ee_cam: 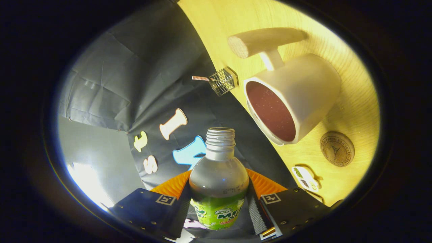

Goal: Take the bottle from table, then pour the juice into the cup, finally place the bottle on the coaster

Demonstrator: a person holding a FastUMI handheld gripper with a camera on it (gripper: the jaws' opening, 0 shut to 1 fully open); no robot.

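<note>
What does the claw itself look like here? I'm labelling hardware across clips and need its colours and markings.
The claw has two dark, near-black finger bodies, each with a small square white marker printed with a black symbol and a row of small screws along its edge. The fingers are orange and ribbed. The right one has a grey textured strip on its inner face and a brass-coloured part near its base.
</note>
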